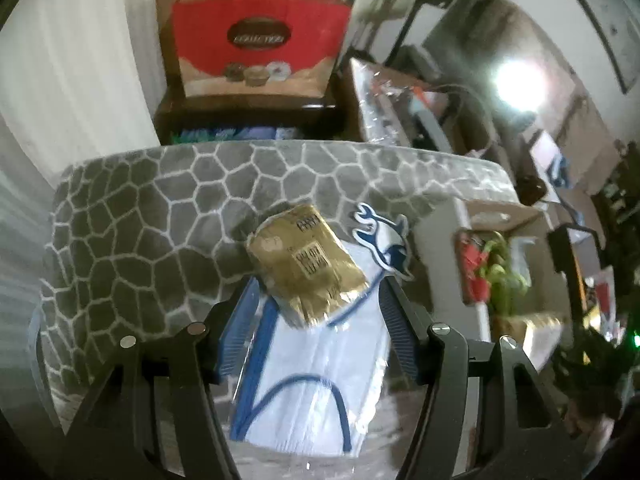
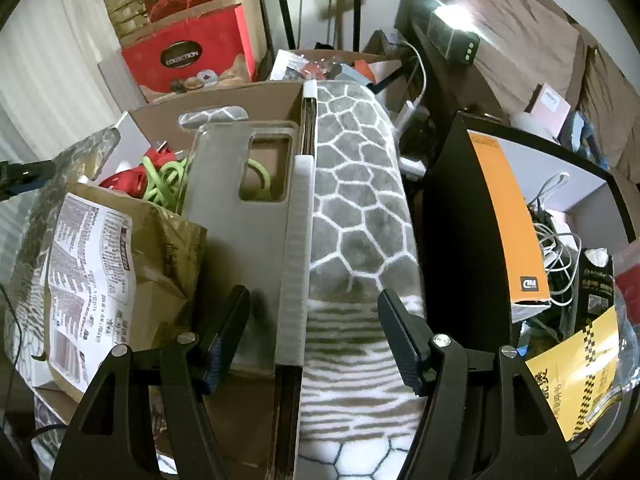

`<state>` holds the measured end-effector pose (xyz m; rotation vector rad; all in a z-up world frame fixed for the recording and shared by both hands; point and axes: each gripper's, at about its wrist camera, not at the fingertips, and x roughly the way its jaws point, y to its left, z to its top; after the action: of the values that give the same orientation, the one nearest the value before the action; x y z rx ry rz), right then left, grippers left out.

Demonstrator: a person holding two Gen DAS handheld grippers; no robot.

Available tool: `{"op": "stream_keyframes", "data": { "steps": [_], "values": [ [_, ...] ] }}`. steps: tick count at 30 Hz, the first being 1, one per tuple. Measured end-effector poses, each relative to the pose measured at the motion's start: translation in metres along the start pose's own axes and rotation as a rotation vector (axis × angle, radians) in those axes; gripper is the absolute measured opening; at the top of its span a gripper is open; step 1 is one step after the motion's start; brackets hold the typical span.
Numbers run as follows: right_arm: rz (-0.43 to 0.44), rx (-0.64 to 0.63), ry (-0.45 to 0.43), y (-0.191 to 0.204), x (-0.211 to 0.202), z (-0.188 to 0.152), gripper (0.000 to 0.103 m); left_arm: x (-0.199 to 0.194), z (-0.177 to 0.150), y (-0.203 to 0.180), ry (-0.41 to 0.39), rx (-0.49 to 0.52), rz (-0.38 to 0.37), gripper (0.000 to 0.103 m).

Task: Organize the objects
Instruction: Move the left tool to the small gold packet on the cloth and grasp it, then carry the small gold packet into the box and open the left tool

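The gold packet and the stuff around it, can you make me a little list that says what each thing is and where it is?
gold packet: lies on a white and blue wrapped pack, beyond the left gripper
left gripper: open, holding nothing
surface: grey stone-pattern mat
right gripper: open, over a cardboard box edge
in the box: clear phone case, green and red loops, brown bag with label
behind: red box
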<state>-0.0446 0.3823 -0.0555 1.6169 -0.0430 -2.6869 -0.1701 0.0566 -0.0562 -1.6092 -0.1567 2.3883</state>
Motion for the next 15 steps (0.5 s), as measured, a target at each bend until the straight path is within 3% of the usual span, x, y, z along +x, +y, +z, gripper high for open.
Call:
{"op": "stream_keyframes", "data": {
  "steps": [9, 11, 15],
  "values": [
    [-0.002, 0.004, 0.000, -0.002, -0.001, -0.001, 0.068, 0.043, 0.019, -0.010, 0.044, -0.026, 0.078, 0.058],
    [0.001, 0.012, -0.002, -0.006, -0.001, 0.000, 0.068, 0.045, 0.018, -0.012, 0.025, -0.015, 0.118, 0.048],
    [0.007, 0.022, -0.001, -0.011, -0.001, -0.001, 0.068, 0.039, 0.020, -0.013, -0.007, -0.011, 0.108, 0.028]
  ]
}}
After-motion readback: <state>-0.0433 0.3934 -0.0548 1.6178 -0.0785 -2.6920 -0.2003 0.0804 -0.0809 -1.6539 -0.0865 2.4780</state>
